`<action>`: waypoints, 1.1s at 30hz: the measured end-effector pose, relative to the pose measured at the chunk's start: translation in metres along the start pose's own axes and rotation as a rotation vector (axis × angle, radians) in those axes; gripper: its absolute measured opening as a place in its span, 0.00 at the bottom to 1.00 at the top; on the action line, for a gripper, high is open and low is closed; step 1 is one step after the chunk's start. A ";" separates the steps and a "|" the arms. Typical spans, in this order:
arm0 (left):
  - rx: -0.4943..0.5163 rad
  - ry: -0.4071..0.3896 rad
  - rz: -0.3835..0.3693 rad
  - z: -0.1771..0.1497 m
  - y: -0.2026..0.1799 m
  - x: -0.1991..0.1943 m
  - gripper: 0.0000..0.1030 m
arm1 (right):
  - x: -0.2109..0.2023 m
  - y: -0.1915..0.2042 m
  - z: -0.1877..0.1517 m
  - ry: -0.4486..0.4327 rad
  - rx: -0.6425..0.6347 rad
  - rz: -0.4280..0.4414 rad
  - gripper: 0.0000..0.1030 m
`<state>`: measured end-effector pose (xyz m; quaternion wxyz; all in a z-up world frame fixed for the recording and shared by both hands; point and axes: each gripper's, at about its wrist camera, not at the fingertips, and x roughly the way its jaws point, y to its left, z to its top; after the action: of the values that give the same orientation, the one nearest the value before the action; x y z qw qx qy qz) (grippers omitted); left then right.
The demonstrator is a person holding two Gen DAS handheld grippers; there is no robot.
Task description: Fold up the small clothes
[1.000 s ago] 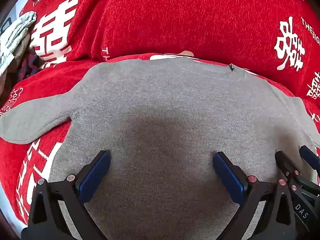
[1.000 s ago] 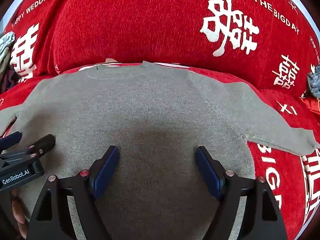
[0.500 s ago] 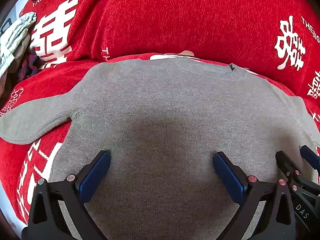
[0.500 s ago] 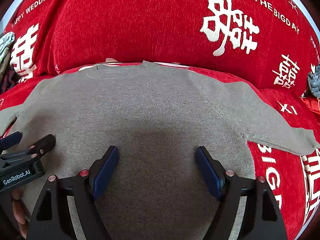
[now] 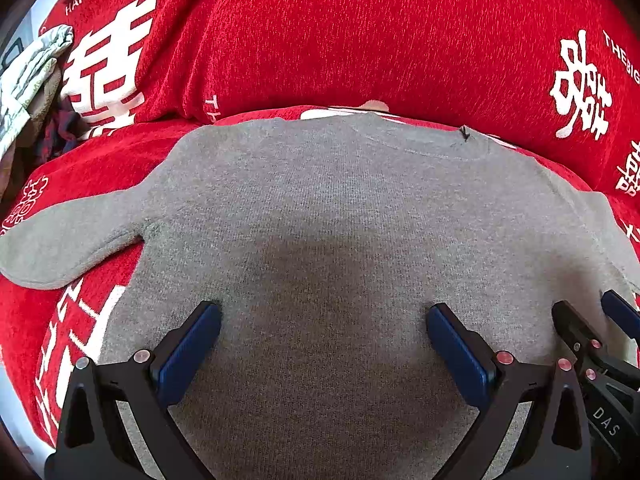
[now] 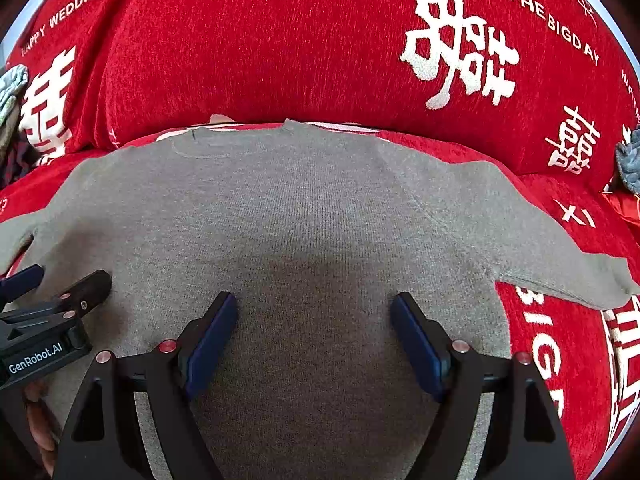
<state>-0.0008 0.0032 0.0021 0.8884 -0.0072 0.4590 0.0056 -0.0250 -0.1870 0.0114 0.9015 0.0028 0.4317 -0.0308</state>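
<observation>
A grey knitted sweater (image 5: 340,208) lies spread flat, neckline away from the cameras, on a red plush sofa cover (image 5: 360,32) printed with white characters and lettering. Its fine ribbed knit looks soft and matte; one sleeve (image 5: 68,240) tapers out to the left, the other sleeve (image 6: 540,252) to the right, both resting on the red fabric. The left hand-held gripper (image 5: 324,344) hangs over the sweater's lower body with its blue-padded jaws spread wide and nothing between them. The right hand-held gripper (image 6: 314,338) sits just beside it, jaws likewise wide apart over the knit, gripping nothing. Crumpled pale fabric (image 5: 28,72) lies at the far left edge
</observation>
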 end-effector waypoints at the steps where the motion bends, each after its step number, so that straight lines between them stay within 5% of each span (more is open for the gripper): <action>1: 0.000 0.000 0.000 0.000 0.000 0.000 1.00 | 0.000 0.000 0.000 0.000 0.000 0.000 0.80; 25: 0.001 0.011 0.020 -0.002 -0.001 0.000 1.00 | 0.000 0.000 0.001 0.005 0.001 -0.004 0.80; 33: -0.006 0.039 0.024 0.004 -0.001 0.001 1.00 | 0.004 -0.002 0.010 0.074 -0.009 0.004 0.81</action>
<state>0.0026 0.0021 0.0037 0.8791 -0.0045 0.4763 0.0176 -0.0151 -0.1899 0.0149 0.8850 0.0009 0.4647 -0.0269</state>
